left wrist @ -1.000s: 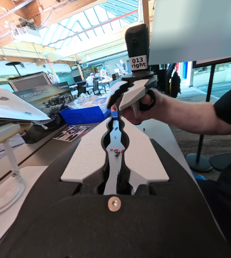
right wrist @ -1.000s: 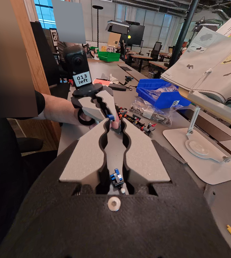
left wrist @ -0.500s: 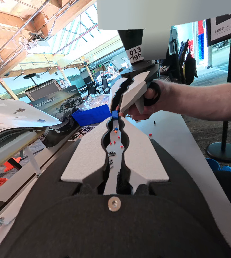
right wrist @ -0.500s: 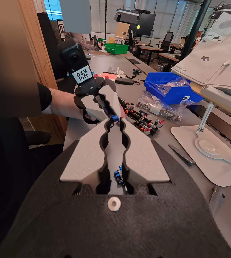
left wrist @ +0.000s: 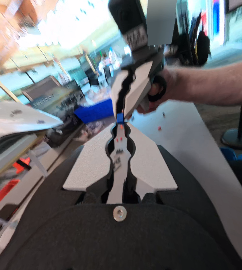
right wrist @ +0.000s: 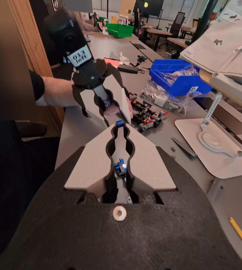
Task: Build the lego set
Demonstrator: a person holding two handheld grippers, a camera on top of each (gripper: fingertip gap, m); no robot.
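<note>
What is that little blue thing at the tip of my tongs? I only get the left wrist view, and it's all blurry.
Observer: The right wrist view shows it sharply. It is a small blue brick, pinched between the tips of the right tongs.
Operator: Is anything lying under those tongs?
Observer: Yes. A small blue and black assembly shows between their fingers, on the grey table below.
Operator: What's near my tongs that I can't see?
Observer: Close beside the left tongs, a part-built black model with red and orange bits lies on the table.
</note>
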